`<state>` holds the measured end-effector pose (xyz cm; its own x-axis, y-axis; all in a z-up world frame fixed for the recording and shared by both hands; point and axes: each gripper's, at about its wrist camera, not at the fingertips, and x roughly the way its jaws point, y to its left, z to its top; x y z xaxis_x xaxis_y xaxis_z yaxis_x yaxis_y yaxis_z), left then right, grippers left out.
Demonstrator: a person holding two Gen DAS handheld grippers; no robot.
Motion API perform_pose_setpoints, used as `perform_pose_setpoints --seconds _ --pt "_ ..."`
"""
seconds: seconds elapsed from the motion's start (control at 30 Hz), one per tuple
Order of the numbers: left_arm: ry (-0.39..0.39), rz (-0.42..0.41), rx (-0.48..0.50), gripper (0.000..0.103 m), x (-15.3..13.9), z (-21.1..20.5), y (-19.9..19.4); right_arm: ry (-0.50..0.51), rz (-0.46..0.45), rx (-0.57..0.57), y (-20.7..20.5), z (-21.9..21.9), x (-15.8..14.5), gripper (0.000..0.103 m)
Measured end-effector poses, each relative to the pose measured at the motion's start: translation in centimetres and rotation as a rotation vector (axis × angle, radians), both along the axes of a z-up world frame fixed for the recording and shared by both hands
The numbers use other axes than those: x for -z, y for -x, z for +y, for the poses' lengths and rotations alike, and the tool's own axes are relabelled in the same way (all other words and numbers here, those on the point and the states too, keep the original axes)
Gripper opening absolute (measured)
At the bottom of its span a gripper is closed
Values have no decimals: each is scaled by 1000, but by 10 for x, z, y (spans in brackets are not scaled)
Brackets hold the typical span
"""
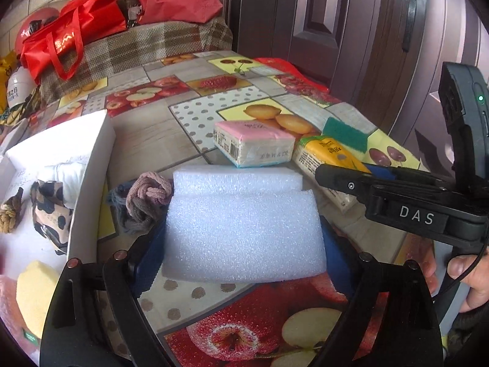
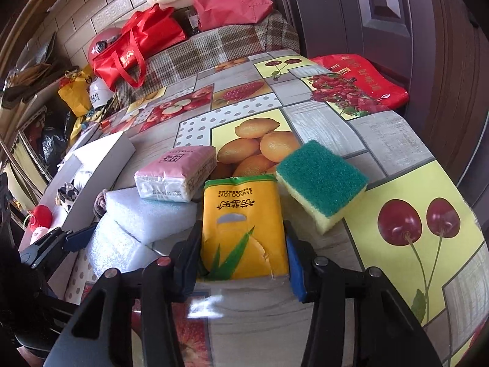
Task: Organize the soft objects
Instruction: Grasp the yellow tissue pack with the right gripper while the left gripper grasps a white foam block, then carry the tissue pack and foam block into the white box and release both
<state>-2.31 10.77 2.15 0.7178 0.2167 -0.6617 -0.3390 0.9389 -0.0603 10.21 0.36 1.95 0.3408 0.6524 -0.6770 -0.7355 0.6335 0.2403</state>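
left gripper (image 1: 244, 253): straddles the white foam block (image 1: 244, 232), blue pads on both its sides, looks clamped on it; block rests on the bench (image 1: 171, 134)
right gripper (image 2: 243, 263): closed on the yellow tissue pack (image 2: 244, 229), pads pressed on both long sides; pack lies flat on bench
second foam block (image 1: 237, 180): just behind the first one, touching it
pink tissue pack (image 1: 253, 143): behind the foam, its near edge sits on the second foam block
green-yellow sponge (image 2: 322, 183): just right of yellow pack, tilted, green face up
knotted cloth (image 1: 146, 198): pink-grey, left of the foam, beside the box wall
white box (image 1: 97, 165): at left bench edge, open top; holds a leopard-print cloth (image 1: 50, 211), a rope knot (image 1: 10, 214), a yellow sponge (image 1: 35, 293)
person's hand (image 1: 464, 278): lower right in left view, fingers on the right gripper's handle
background: red bags (image 1: 70, 27) on a plaid-covered surface, dark door at right
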Motion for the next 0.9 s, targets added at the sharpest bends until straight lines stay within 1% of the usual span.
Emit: perform_pose_setpoints --seconds 0.07,0.17,0.23,0.33,0.4,0.5,0.63,0.9 --pt "-57 -61 -5 91 -9 -9 13 -60 -16 5 7 -11 -6 49" --pt "-136 -157 -27 91 -22 -20 32 -133 -88 29 24 -26 -17 49" --pt "-166 -215 -41 91 -27 -23 44 -184 -146 52 36 -36 -25 49" --pt "-192 -264 -58 91 -33 -21 61 -245 -245 76 55 -46 -36 49" --pt "-205 -279 -72 91 -34 -17 73 -260 -289 74 66 -45 -39 49" --pt "-219 -293 -93 91 -36 -10 91 -269 -295 61 73 -39 -40 49" --pt "-225 -302 -131 91 -36 6 112 -254 -299 29 82 -23 -39 49" --pt "-208 -305 -222 91 -33 47 145 -206 -362 -75 112 7 -37 49"
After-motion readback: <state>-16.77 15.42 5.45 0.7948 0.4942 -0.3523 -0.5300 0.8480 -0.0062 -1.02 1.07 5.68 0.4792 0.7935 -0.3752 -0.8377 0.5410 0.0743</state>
